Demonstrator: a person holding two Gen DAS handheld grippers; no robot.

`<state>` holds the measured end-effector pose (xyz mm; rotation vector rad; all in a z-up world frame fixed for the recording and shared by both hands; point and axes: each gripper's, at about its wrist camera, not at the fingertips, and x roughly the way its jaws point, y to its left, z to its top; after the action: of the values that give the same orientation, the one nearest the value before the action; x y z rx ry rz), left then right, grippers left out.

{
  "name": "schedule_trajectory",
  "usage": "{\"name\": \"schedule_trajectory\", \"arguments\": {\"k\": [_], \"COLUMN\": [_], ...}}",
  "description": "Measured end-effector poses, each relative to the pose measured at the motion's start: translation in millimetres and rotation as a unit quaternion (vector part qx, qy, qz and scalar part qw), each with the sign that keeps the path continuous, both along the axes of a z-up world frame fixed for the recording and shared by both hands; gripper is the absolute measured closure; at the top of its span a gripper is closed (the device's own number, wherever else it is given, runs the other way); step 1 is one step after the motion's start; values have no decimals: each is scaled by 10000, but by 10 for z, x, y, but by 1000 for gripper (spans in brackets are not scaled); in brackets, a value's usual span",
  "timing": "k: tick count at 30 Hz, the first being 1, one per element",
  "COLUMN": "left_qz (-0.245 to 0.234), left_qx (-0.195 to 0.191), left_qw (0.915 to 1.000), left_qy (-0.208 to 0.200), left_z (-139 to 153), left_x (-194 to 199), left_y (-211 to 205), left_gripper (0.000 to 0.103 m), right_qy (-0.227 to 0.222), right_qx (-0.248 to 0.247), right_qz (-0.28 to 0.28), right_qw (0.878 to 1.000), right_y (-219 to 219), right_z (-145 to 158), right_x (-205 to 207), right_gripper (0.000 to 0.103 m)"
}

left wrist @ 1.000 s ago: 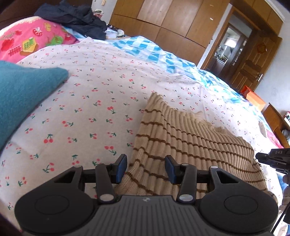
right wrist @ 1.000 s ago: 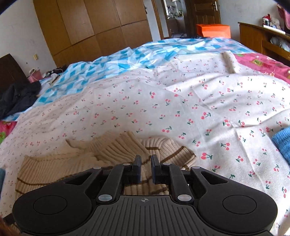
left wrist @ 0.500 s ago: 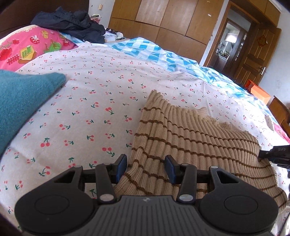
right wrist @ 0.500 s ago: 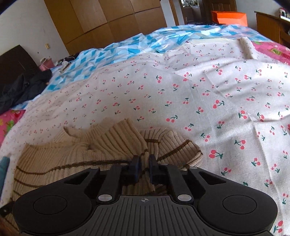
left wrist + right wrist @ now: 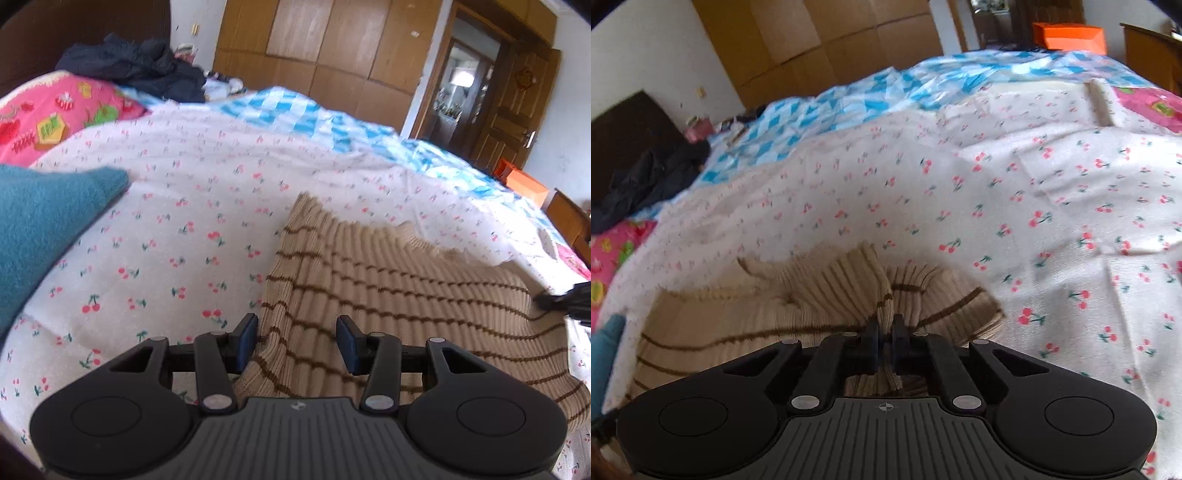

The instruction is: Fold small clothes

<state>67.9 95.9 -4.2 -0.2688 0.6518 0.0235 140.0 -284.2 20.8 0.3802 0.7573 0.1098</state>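
A beige ribbed sweater with thin brown stripes [image 5: 399, 295] lies on the cherry-print bedsheet [image 5: 177, 236]. My left gripper [image 5: 297, 341] is open, its fingers straddling the sweater's near left edge just above the fabric. My right gripper [image 5: 885, 341] is shut on a pinched fold of the sweater [image 5: 827, 295], with a strip of knit standing up between the jaws. The right gripper's tip also shows at the far right of the left wrist view [image 5: 569, 302], at the sweater's right edge.
A teal knit garment [image 5: 40, 225] lies on the bed to the left. A pink printed pillow [image 5: 55, 118] and dark clothes [image 5: 136, 66] sit at the head. A blue checked quilt [image 5: 871, 96], wooden wardrobes [image 5: 317, 48] and an orange box [image 5: 1071, 35] lie beyond.
My right gripper has closed tighter on the sweater fold and pulled it nearer. The left gripper has stayed open over the sweater's edge and shifted slightly.
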Motion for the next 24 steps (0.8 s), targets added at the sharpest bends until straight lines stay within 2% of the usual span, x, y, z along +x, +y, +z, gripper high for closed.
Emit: {"name": "schedule_trajectory", "arguments": {"k": [3, 5, 7, 9, 12, 14, 15, 20, 22, 24], "left_qz": [-100, -92, -61, -6, 61, 85, 102, 202, 243, 289], "left_qx": [183, 368, 289, 204, 95, 118, 122, 101, 46, -9], "left_qw": [9998, 9986, 9984, 9986, 9985, 9984, 9984, 9992, 9995, 9993], "left_qy": [74, 369, 476, 487, 529, 539, 543, 340, 210, 226], "left_z": [-30, -106, -137, -146, -155, -146, -136, -15, 34, 46], "left_x": [46, 123, 146, 131, 119, 98, 83, -57, -96, -96], "left_y": [-73, -113, -94, -55, -17, -20, -20, 13, 40, 66], "left_gripper": [51, 50, 49, 45, 44, 44, 44, 45, 45, 45], "right_qy": [-112, 159, 396, 291, 235, 181, 120, -353, -600, -733], "right_qx": [84, -132, -218, -309, -423, -585, -631, -991, -1125, -1498], "right_qz": [-438, -519, -534, -587, -584, -529, -515, -499, -241, -92], "right_qw": [9989, 9984, 9975, 9974, 9971, 9967, 9966, 9932, 9915, 9860], "right_y": [-274, -290, -255, -198, -171, -150, -141, 40, 211, 374], "right_z": [32, -157, -378, -447, -385, -296, -242, 77, 183, 214], "right_x": [-140, -66, 0, -20, -37, -73, -98, -334, -493, -606], "right_gripper": [98, 98, 98, 98, 97, 86, 85, 81, 81, 78]}}
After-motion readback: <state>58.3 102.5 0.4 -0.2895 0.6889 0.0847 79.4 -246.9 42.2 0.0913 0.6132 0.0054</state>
